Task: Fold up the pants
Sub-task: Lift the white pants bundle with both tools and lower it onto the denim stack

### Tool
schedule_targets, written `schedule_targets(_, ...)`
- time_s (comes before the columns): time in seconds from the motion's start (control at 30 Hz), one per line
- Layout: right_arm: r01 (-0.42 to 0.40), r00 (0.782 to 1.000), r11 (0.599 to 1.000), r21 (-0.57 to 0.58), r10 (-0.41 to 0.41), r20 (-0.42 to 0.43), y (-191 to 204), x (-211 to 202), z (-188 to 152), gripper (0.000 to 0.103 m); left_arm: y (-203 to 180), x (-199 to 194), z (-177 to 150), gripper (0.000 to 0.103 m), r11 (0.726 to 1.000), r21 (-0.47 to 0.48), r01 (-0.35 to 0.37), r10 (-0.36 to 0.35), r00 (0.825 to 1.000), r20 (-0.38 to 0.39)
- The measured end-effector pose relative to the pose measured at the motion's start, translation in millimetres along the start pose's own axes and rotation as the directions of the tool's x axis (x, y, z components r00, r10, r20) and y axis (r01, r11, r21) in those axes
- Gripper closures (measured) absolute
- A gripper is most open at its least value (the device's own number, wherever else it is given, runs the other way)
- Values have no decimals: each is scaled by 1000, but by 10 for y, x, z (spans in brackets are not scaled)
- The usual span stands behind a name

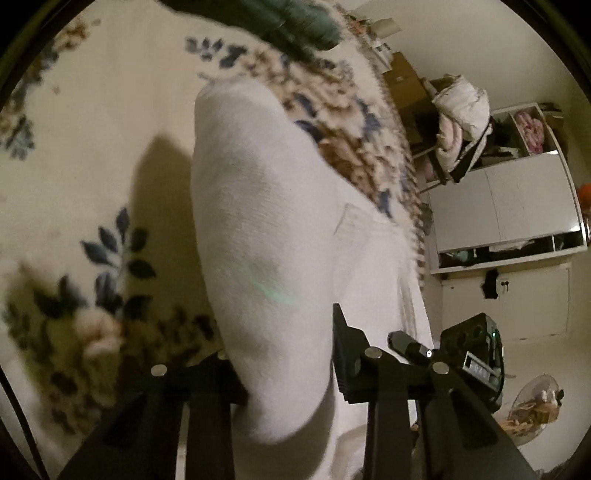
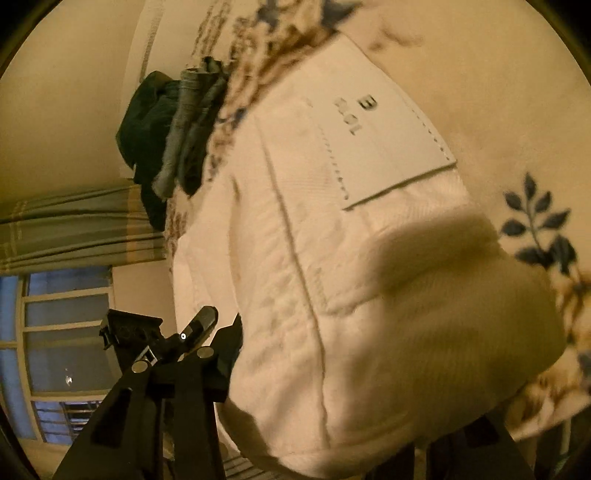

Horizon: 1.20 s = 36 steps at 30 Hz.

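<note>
Mid-fold: left tongs (image 1: 291, 373) and right tongs (image 2: 332, 417) each clamped on the white pants (image 1: 266, 229), lifted over the floral rug (image 1: 92, 155). Next, probably: carry over, lay edges aligned.

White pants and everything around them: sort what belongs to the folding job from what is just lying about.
Belongs to the job:
white pants
left gripper
right gripper
floral blanket underneath

Just lying about:
pile of dark clothes
green garment
white cabinet
curtain
window
</note>
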State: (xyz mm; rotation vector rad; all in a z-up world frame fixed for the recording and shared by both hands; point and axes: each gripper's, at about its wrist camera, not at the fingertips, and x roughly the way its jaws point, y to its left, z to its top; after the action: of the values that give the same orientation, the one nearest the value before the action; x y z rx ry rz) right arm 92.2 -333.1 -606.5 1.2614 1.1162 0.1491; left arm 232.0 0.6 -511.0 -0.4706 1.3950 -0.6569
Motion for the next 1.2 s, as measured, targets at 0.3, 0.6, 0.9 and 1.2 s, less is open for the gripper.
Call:
schedule_targets(0.3, 9, 998, 993, -120, -1, 63, 941, -623, -386, 59, -472, -716, 144, 76, 994, 14, 110, -111, 992, 65)
schedule_targets(0.6, -30, 981, 973, -227, 71, 178, 2367, -464, 306, 59, -741, -1194, 1427, 76, 991, 68, 114, -124, 980, 157)
schedule_targets(0.9, -112, 965, 951, -289, 173, 196, 3453, 733, 2043, 59, -560, -1009, 3573, 76, 994, 111, 12, -37, 974, 225)
schedule_targets(1.2, -110, 974, 958, -265, 157, 165, 3582, 2162, 3386, 59, 245, -426, 4941, 76, 995, 94, -33, 15, 981, 191)
